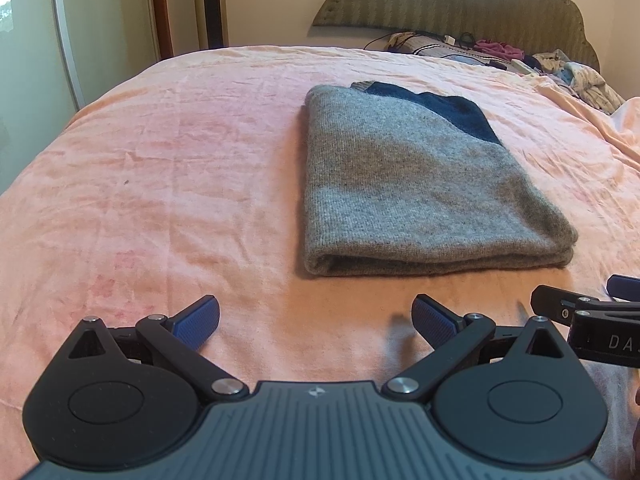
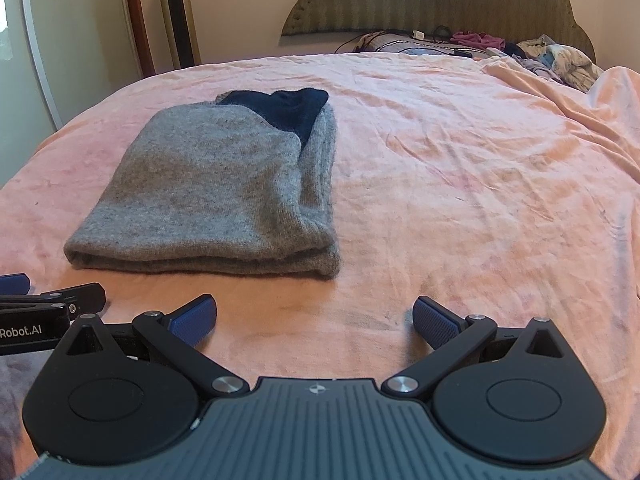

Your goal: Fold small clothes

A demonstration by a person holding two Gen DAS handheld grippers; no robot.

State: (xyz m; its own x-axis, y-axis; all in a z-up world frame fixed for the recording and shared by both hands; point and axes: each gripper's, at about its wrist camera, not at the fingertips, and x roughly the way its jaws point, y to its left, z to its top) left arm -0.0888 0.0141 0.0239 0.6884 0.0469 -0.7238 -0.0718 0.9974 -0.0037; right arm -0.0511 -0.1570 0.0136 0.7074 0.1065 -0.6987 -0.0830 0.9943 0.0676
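A grey knitted garment (image 1: 416, 184) with a dark blue part at its far end lies folded into a thick rectangle on the pink bedspread (image 1: 168, 152). My left gripper (image 1: 316, 322) hovers open just short of its near folded edge, holding nothing. In the right wrist view the same folded garment (image 2: 216, 192) lies ahead to the left, and my right gripper (image 2: 315, 322) is open and empty over bare bedspread (image 2: 480, 184). Each gripper's fingers show at the other view's edge: the right gripper (image 1: 592, 308) and the left gripper (image 2: 44, 300).
A pile of loose clothes and cables (image 1: 520, 56) lies at the head of the bed under the padded headboard (image 1: 460, 0). The bed's left edge drops off beside a wall, a door frame (image 1: 160, 8) and a tower fan (image 2: 176, 12).
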